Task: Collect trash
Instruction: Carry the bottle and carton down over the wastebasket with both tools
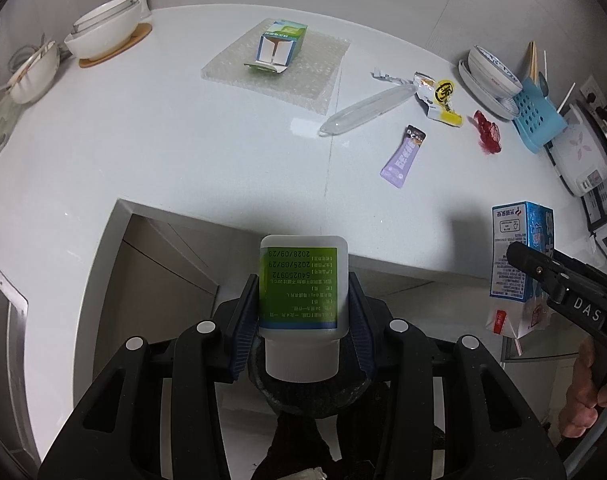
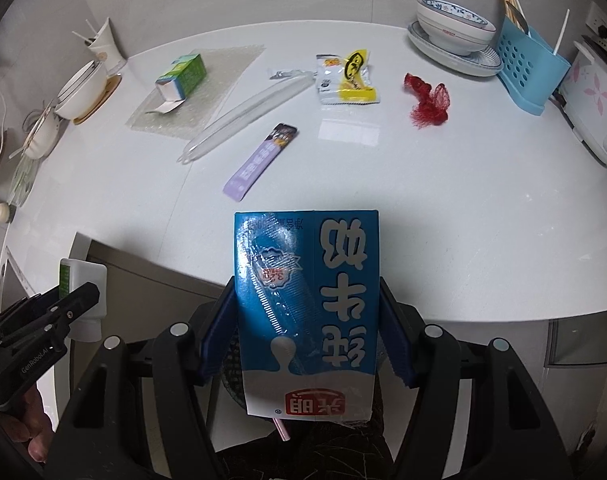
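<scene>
Trash is held in both grippers and more of it is scattered over the white countertop (image 1: 143,128). A small white bottle (image 1: 303,292) with a green label is pinched between the blue pads of the left gripper (image 1: 301,312), cap toward the camera and base pointing out, held off the counter's front edge above a dark bag opening (image 1: 315,396) seen below it. A blue milk carton (image 2: 307,312) is clamped upside down between the pads of the right gripper (image 2: 307,320), also just off the counter edge, with a pink straw (image 2: 281,430) showing at its lower end. On the counter, a purple sachet (image 2: 259,162) lies nearest the front, with a long clear plastic sleeve (image 2: 243,116) just beyond it. Farther back a yellow and white snack wrapper (image 2: 349,78) lies flat, a small torn silver wrapper scrap (image 2: 278,74) is seen just to its left, and a piece of red netting (image 2: 427,98) lies to its right. An opened green and blue carton (image 2: 181,76) lies on its side on a sheet of bubble wrap (image 2: 207,96) toward the back left. At the left edge, white bowls (image 2: 81,90) are stacked on a wooden coaster, with a white cup (image 2: 105,50) behind them. At the right, a patterned bowl (image 2: 455,26) rests on a plate beside a blue utensil holder (image 2: 527,68) containing chopsticks, and a white appliance (image 2: 591,108) with a pink flower print stands at the far right.
</scene>
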`<state>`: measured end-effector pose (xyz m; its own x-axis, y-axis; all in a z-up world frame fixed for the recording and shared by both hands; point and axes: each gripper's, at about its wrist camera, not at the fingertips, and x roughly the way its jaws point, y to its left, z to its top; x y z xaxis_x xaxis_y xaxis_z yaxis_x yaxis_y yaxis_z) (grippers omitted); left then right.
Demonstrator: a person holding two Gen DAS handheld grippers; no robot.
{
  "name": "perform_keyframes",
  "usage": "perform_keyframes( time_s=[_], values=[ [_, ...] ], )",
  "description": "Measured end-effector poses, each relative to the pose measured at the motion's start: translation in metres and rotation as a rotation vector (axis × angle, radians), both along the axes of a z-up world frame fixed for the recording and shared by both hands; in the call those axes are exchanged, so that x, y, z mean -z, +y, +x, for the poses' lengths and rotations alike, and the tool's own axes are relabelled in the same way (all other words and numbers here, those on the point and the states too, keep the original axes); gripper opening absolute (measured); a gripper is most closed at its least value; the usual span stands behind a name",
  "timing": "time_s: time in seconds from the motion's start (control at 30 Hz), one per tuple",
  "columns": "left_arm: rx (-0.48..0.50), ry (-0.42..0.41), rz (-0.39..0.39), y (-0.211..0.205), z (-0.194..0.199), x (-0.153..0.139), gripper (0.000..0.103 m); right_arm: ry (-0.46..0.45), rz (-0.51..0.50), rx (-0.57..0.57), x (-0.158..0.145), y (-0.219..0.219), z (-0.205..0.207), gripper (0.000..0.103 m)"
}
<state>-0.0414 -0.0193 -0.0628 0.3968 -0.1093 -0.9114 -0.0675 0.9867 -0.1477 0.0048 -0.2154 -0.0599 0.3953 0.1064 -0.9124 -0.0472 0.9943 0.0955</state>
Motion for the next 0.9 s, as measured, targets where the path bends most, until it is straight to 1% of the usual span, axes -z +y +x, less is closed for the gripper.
perform_keyframes(
  time_s=[0.3,0.43,0.63,0.83,0.9],
  values=[
    [0.026,0.025,0.005,-0.008,-0.033,0.015,0.041,0.002,0.017,-0.063,0.005,0.015,-0.034,0.062],
    [0.040,0.037,0.008,-0.014,-0.046,0.025,0.041,-0.004,-0.003,-0.101,0.009,0.022,-0.047,0.062],
    [0.040,0.056,0.011,-0.012,-0.058,0.045,0.041,0.013,0.001,-0.124,0.024,0.026,-0.060,0.062],
    [0.033,0.061,-0.009,-0.008,-0.066,0.064,0.041,0.028,-0.003,-0.149,0.046,0.031,-0.070,0.062],
    [0.030,0.065,-0.002,-0.008,-0.067,0.070,0.041,0.034,0.003,-0.154,0.054,0.032,-0.071,0.062]
  ],
)
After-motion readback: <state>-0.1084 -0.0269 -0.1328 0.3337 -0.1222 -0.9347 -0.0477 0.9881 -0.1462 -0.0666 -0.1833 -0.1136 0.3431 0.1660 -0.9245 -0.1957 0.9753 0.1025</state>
